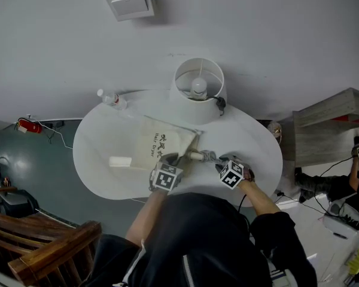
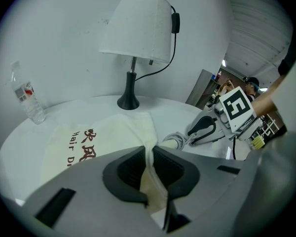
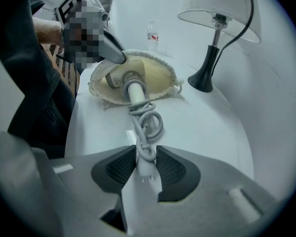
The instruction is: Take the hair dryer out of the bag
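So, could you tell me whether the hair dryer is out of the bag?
Partly out: the hair dryer has its handle and coiled cord on the table, its body inside the open bag.

Lamp [image 1: 197,87] blocks far edge; bottle [image 1: 112,99] far left; table [image 1: 258,143] right side free.

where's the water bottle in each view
Head view: water bottle at the far left edge of the table, left of the lamp.
Left gripper view: far left, left of the lamp.
Right gripper view: top centre, beyond the bag, left of the lamp.
Shared landmark: the lamp.
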`<state>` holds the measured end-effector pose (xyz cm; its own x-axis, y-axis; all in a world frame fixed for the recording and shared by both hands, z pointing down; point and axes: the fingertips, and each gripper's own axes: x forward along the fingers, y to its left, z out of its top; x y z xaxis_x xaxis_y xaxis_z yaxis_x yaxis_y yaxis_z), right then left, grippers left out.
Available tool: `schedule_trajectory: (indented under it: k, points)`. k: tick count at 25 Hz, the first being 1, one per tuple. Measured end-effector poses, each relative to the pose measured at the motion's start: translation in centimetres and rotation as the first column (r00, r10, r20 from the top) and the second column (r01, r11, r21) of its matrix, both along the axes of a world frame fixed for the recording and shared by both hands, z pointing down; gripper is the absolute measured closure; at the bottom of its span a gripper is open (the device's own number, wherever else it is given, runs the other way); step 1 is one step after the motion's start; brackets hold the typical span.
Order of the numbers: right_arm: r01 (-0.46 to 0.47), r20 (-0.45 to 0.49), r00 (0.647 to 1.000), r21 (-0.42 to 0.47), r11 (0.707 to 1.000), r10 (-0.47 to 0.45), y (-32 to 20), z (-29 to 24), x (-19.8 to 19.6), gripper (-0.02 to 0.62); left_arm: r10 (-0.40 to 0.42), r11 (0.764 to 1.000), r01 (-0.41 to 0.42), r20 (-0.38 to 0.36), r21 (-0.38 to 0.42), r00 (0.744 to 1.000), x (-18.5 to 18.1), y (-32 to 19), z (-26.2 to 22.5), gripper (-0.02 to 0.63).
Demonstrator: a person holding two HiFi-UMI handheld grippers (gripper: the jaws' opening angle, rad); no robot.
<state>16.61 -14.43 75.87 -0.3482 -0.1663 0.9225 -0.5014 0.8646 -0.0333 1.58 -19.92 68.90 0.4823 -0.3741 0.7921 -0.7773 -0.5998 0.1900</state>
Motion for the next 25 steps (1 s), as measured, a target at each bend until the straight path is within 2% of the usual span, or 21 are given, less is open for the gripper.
schedule_trajectory:
  k: [15,25]
  points:
    - [-0.008,-0.018,1.0,0.003,1.0,0.008,0.0,0.2,1.5,0.471,0.005,1.0,-0.005,-0.007,0.002,1.0,0.2,-0.1,-0.3,0.555]
    - [-0.038,-0.062,0.997,-0.002,0.999,0.038,0.4,0.8,3.5,0.471,0.006,1.0,-0.006,-0.004,0.007,1.0,0.1,-0.1,-0.6,0.556]
